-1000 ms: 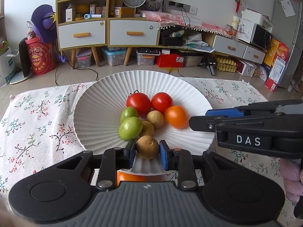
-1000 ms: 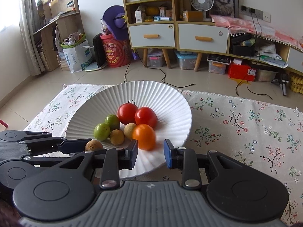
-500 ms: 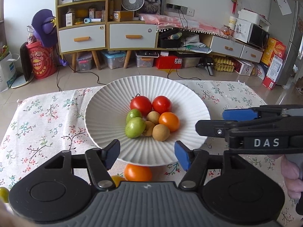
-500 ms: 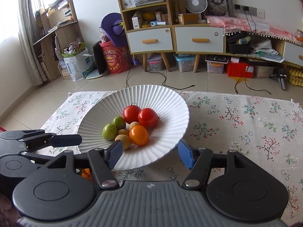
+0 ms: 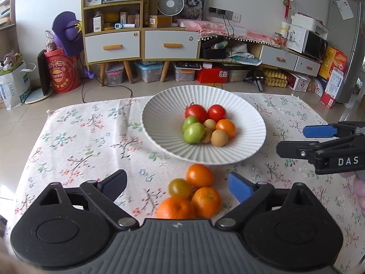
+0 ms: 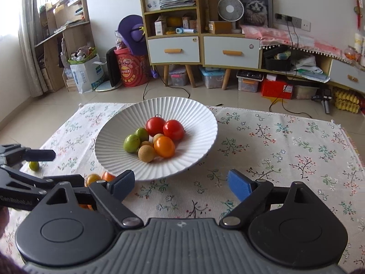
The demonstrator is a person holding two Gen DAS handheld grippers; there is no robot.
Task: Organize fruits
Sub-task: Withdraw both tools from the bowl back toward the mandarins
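A white ribbed plate on the flowered cloth holds two red tomatoes, two green fruits, small brown fruits and an orange tomato. In front of the plate, two oranges, another orange tomato and an olive-green tomato lie on the cloth. My left gripper hovers over these with its jaws opening wide; no pad touches them. My right gripper is also opening, with only cloth between its fingers.
A small green fruit lies alone on the cloth at the left. The flowered cloth stretches bare to the right of the plate. Behind the table stand cabinets, storage boxes and a red bin on the floor.
The left gripper let go of a brown fruit and the right of the orange tomato; both now lie in the plate. Both grippers opened wide and drew back from the plate.
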